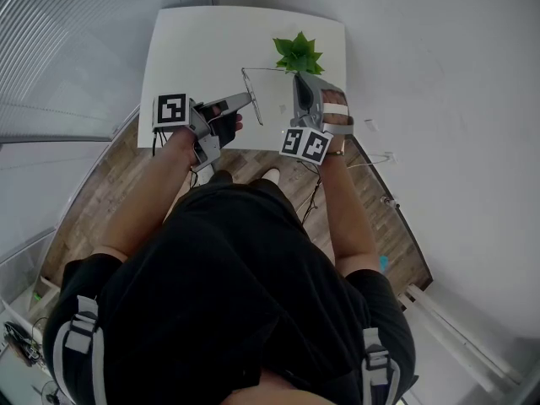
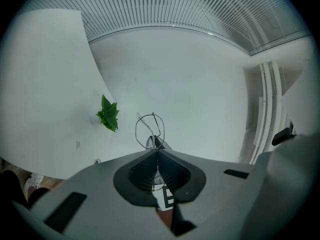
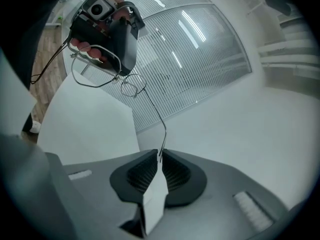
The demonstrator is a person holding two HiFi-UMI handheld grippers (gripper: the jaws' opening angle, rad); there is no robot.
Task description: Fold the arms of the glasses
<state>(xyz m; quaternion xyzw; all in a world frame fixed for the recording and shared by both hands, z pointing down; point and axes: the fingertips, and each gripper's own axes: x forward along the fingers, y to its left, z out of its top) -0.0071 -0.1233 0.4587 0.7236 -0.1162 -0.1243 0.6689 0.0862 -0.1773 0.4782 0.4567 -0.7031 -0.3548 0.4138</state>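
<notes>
Glasses (image 3: 96, 66) in air over worktop (image 1: 186, 49). Left claw (image 2: 156, 151) pinching frame beside lens. Right claw (image 3: 160, 156) pinching arm (image 3: 155, 109) at tip. Advice: hold left still, swing right in arc about hinge, light grip, no twisting.

Both forearms reach forward from the torso, bare below black sleeves. The left hand (image 1: 221, 125) holds the left claw (image 1: 247, 99) about level, angled inward to the right, with its jaws pressed together on the thin front rim of the glasses (image 1: 256, 108). The right hand (image 1: 334, 118) holds the right claw (image 1: 300, 78) pointing ahead and slightly downward, its jaws pinched on the tip of one wire arm.
</notes>
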